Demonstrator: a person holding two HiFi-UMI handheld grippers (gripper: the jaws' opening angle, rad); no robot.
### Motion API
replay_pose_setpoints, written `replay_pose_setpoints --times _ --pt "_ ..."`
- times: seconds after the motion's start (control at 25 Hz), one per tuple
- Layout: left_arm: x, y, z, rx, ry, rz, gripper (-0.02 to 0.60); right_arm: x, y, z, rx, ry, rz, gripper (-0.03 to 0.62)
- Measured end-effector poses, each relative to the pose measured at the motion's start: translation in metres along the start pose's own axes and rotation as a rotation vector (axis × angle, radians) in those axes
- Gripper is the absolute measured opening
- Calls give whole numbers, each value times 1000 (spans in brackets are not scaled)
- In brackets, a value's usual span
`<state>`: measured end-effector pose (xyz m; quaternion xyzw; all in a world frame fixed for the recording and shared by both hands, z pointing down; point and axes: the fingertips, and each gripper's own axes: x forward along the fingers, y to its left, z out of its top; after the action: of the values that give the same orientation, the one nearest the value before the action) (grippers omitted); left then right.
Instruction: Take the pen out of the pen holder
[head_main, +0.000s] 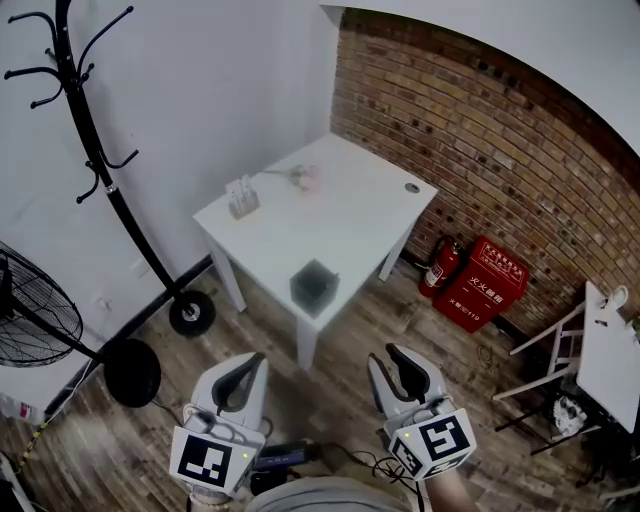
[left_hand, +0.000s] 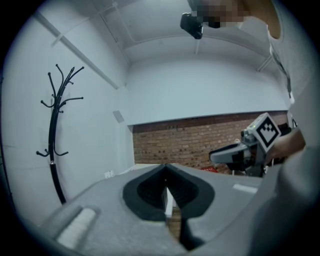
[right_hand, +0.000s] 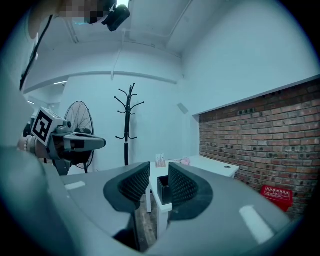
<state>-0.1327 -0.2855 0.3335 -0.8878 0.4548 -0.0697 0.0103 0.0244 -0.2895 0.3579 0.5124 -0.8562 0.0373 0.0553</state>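
A dark mesh pen holder (head_main: 314, 286) stands at the near corner of a white table (head_main: 340, 215), some way ahead of both grippers. No pen shows in it from here. My left gripper (head_main: 240, 378) is held low over the wooden floor, its pads closed together at the tips with nothing between them (left_hand: 166, 172). My right gripper (head_main: 398, 362) hangs beside it, also short of the table. Its jaws stand a little apart and hold nothing; the pen holder (right_hand: 163, 189) shows through the gap between them (right_hand: 159, 182).
On the table's far side sit a small clear rack (head_main: 243, 197) and a pink object (head_main: 305, 178). A black coat stand (head_main: 100, 170) and a fan (head_main: 40, 310) are to the left. A fire extinguisher (head_main: 440, 265), a red box (head_main: 482, 283) and white folding furniture (head_main: 600, 360) line the brick wall.
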Motion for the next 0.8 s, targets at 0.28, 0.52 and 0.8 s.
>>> replay_pose_setpoints --times 0.28,0.52,0.8 --pt "1 20 -5 -1 -3 -3 -6 16 9 1 -5 10 -7 104" --pt "-1 24 -10 -12 14 -6 -6 18 13 -4 -1 16 -13 104" --pt "-1 32 -5 1 9 7 -6 28 12 0 -3 2 -5 104"
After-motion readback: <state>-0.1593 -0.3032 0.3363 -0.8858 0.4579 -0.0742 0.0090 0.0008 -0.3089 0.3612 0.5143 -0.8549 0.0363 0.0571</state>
